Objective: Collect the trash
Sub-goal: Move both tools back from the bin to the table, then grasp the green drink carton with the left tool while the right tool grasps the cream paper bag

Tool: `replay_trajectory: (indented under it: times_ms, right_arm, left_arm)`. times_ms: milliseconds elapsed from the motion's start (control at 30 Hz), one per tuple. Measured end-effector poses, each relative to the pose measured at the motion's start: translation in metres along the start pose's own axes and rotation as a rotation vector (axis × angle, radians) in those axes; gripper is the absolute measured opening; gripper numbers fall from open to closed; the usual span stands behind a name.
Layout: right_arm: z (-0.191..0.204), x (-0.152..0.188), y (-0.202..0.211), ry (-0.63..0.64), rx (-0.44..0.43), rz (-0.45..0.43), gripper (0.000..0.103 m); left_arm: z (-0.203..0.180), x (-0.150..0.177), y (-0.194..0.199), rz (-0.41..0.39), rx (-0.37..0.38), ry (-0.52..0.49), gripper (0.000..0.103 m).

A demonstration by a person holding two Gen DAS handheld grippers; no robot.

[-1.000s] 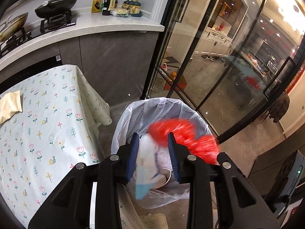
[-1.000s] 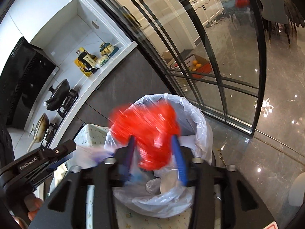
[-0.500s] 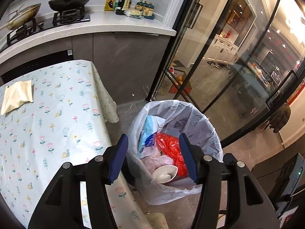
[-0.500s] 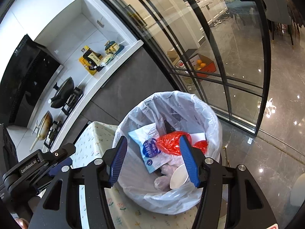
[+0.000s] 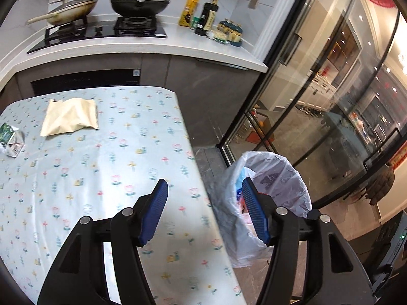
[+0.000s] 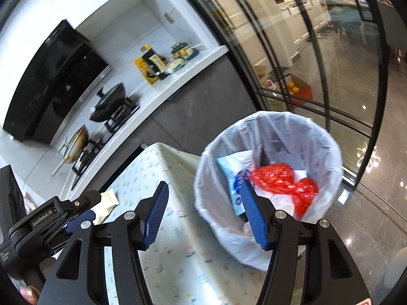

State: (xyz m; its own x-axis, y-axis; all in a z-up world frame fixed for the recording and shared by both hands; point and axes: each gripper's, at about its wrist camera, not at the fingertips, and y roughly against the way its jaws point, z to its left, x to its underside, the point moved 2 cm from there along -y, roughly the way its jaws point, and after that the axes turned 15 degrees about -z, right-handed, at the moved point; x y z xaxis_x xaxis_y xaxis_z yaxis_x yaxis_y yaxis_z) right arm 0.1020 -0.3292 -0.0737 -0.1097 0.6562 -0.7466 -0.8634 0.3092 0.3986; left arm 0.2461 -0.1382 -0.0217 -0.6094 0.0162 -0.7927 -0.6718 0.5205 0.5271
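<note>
Both tongs spread wide, nothing between the blue pads: left gripper [image 5: 203,211] over the table edge, right gripper [image 6: 203,213] between table and bin.

Remaining trash, 2 pieces, both on the floral tablecloth [image 5: 106,167]: a cream wrapper [image 5: 70,120] at the far side, lying flat, and a small green-printed carton [image 5: 11,139] at the far left edge, partly cut off by the frame.

Lined trash bin [image 6: 269,178] stands on the floor just beside the table's corner; it already holds a red bag [image 6: 282,178] and a blue-white packet [image 6: 234,178].

Judgement: next step is a reach to the wrapper. It is thin and limp, so come in low, catch a raised edge or crease, and close fully before lifting. Left gripper is the nearer one.
</note>
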Motion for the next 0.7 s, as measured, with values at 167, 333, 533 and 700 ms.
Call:
replay_trajectory:
  times_ms: [167, 333, 533, 700]
  right_arm:
    - [0.032, 0.009, 0.001, 0.035, -0.034, 0.010, 0.058]
    - [0.073, 0.026, -0.002, 0.086, -0.076, 0.032, 0.058]
    - [0.126, 0.053, -0.013, 0.147, -0.127, 0.078, 0.058]
    - [0.169, 0.080, -0.025, 0.192, -0.164, 0.120, 0.058]
  left_arm:
    - [0.033, -0.009, 0.018, -0.032, -0.041, 0.020, 0.058]
    - [0.074, -0.016, 0.036, -0.058, -0.089, 0.044, 0.060]
    - [0.137, -0.021, 0.055, -0.077, -0.162, 0.107, 0.061]
    - [0.196, -0.023, 0.065, -0.076, -0.252, 0.150, 0.064]
